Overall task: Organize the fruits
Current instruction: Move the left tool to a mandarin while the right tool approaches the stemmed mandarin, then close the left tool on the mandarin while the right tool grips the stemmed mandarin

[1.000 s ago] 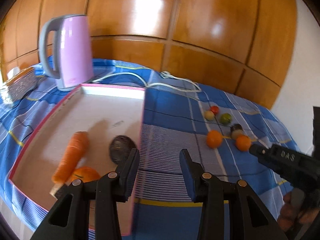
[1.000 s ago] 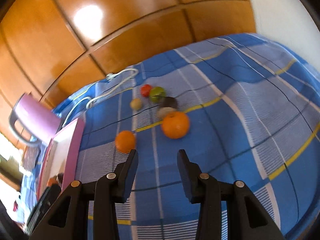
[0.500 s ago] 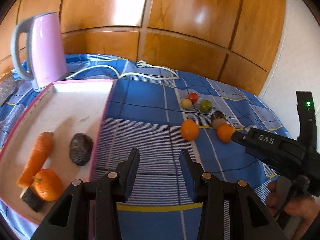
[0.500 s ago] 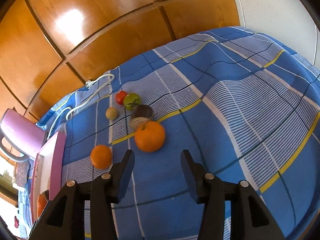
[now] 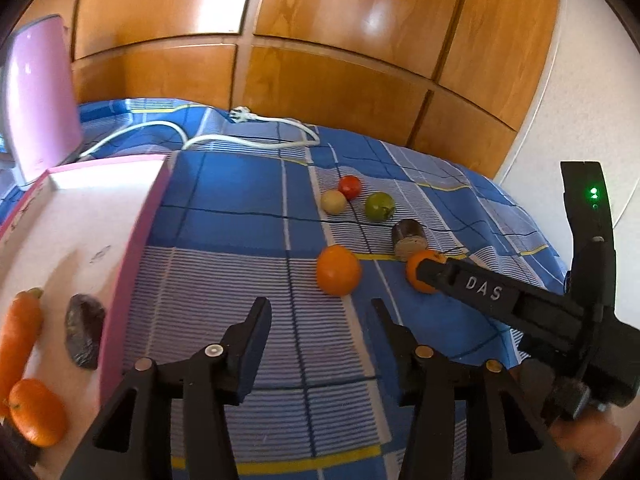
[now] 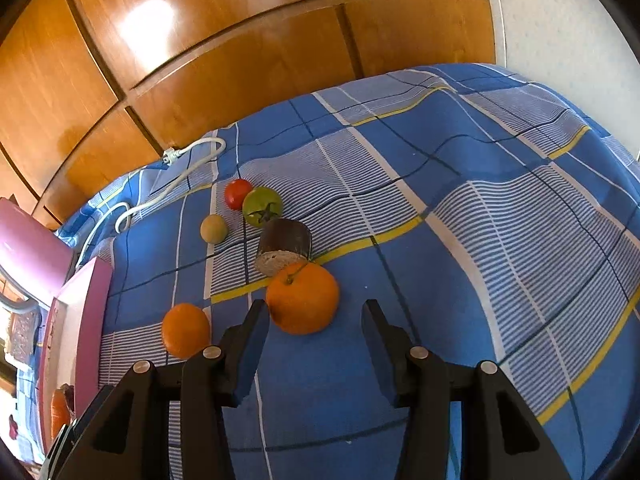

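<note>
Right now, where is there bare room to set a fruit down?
Free: the tray floor between its far wall and the carrot, and the blue cloth right of the stemmed orange. Crowded: the fruit cluster around the green tomato.

A pink kettle (image 5: 38, 100) stands at nine o'clock on the blue checked cloth (image 5: 232, 208). Its white cord (image 5: 248, 138) trails across toward twelve, plug (image 5: 240, 112) lying near the wooden panelling (image 5: 320, 40). A white wall (image 5: 580, 100) fills two o'clock.
</note>
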`<act>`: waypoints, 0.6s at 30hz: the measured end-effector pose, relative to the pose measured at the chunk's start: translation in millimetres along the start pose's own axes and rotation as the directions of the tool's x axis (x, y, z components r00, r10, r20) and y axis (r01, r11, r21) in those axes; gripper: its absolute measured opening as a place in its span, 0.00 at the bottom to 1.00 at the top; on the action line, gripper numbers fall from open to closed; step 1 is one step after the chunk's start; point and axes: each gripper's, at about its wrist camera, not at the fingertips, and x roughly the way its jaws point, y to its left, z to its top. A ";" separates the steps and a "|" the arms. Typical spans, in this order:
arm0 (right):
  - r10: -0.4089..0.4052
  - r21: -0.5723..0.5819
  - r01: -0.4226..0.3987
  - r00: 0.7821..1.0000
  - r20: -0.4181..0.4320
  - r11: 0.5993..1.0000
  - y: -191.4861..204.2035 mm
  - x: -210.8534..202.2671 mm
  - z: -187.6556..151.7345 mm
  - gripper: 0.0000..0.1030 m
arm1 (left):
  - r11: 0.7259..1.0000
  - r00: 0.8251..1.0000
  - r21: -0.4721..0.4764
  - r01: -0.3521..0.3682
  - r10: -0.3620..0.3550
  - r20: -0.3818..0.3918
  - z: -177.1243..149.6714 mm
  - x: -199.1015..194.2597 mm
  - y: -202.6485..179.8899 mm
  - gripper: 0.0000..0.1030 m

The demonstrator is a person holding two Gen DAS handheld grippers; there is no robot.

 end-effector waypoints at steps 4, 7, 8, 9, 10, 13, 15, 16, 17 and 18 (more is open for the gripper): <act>0.004 -0.011 -0.004 1.000 -0.005 1.000 2.9 5.3 2.7 0.47 | 1.000 1.000 -0.007 0.003 -0.003 -0.020 7.9 16.8 -0.5 0.49; 0.004 -0.019 -0.004 1.000 -0.006 1.000 4.0 8.1 3.8 0.47 | 1.000 1.000 -0.005 0.009 -0.009 -0.026 12.7 27.7 -2.6 0.49; 0.006 -0.018 -0.006 1.000 -0.007 1.000 4.1 8.9 4.1 0.47 | 1.000 1.000 -0.002 0.010 -0.010 -0.029 14.1 31.2 -3.6 0.49; 0.006 -0.018 -0.006 1.000 -0.009 1.000 4.2 10.0 4.6 0.47 | 1.000 0.999 0.001 0.012 -0.012 -0.035 15.0 34.5 -4.1 0.48; 0.009 -0.016 -0.009 1.000 -0.009 1.000 4.0 10.5 4.9 0.47 | 1.000 0.999 0.002 0.016 -0.016 -0.042 15.4 38.4 -5.1 0.48; 0.010 -0.029 -0.010 1.000 -0.010 1.000 5.6 12.4 6.2 0.47 | 1.000 0.998 -0.001 0.026 -0.026 -0.060 16.6 47.1 -6.5 0.48; 0.010 -0.032 -0.010 1.000 -0.010 0.999 6.1 12.6 6.0 0.45 | 0.999 0.997 -0.006 0.033 -0.034 -0.072 17.3 52.0 -6.5 0.47; 0.014 -0.033 -0.014 1.000 -0.011 0.999 6.1 12.8 6.4 0.43 | 0.999 0.996 -0.014 0.039 -0.040 -0.079 18.2 54.9 -5.7 0.47; 0.017 -0.031 -0.017 1.000 -0.011 0.999 5.9 12.8 6.5 0.43 | 0.999 0.995 -0.023 0.042 -0.044 -0.084 18.9 57.3 -4.6 0.47; 0.020 -0.028 -0.020 1.000 -0.012 0.999 5.4 13.2 7.0 0.42 | 0.998 0.994 -0.035 0.048 -0.051 -0.093 19.5 60.5 -2.8 0.46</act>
